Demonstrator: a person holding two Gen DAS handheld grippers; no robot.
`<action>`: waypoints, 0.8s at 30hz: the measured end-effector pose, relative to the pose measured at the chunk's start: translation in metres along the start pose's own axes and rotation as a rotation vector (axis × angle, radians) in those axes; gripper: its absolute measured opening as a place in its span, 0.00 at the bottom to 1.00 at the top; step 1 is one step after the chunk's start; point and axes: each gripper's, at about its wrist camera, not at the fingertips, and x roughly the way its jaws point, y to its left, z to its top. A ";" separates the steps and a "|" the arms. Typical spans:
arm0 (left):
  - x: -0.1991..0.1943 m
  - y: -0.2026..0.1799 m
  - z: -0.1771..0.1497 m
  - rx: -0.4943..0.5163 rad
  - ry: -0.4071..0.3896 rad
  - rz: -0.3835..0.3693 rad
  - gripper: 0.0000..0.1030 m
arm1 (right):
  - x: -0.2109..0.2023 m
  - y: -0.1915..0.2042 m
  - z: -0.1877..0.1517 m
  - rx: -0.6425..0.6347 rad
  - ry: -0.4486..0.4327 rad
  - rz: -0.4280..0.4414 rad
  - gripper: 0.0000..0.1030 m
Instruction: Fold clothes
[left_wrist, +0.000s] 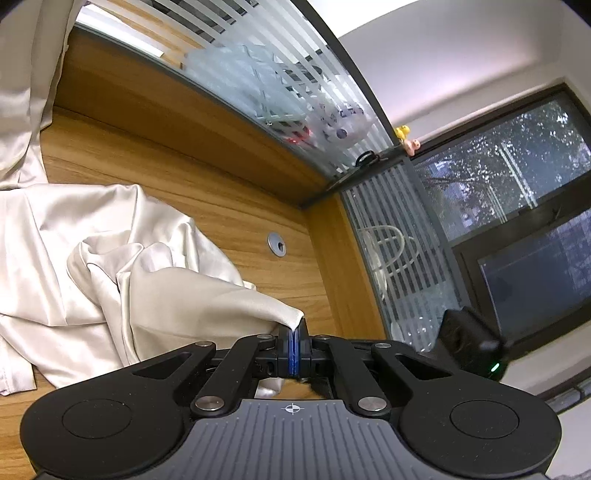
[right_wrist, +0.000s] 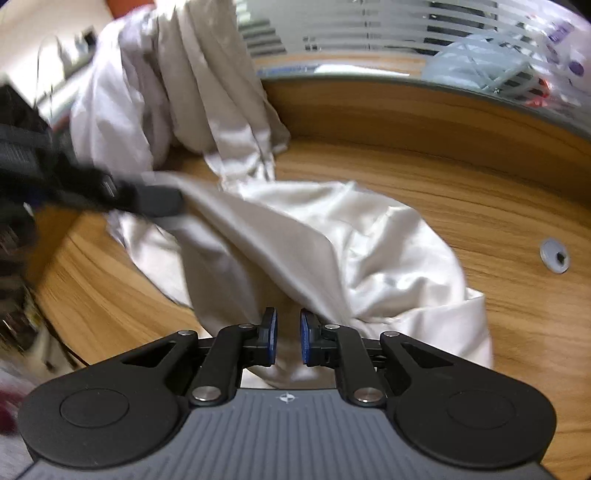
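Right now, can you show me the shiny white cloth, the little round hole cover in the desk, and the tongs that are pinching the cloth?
White satin garment (right_wrist: 369, 236), right wrist view, crumpled middle.
Desk grommet (left_wrist: 276, 244), left wrist view, grey cap.
Left tongs (left_wrist: 294, 332), left wrist view, shut tips pinching the garment's corner.

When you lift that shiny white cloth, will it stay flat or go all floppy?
Probably floppy: the white cloth already sags in soft folds from the left tool. Its sheen suggests it may be slippery. It looks light, since one pinched corner holds up a long drape.
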 end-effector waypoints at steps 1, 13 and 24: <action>0.001 0.000 -0.001 0.008 0.006 0.004 0.03 | -0.002 -0.003 0.003 0.044 -0.014 0.021 0.19; 0.001 -0.003 -0.014 0.096 0.054 0.028 0.03 | 0.039 -0.043 0.000 0.544 0.024 0.285 0.49; -0.012 0.011 -0.019 0.061 0.036 0.033 0.03 | 0.088 -0.047 -0.014 0.631 0.102 0.253 0.33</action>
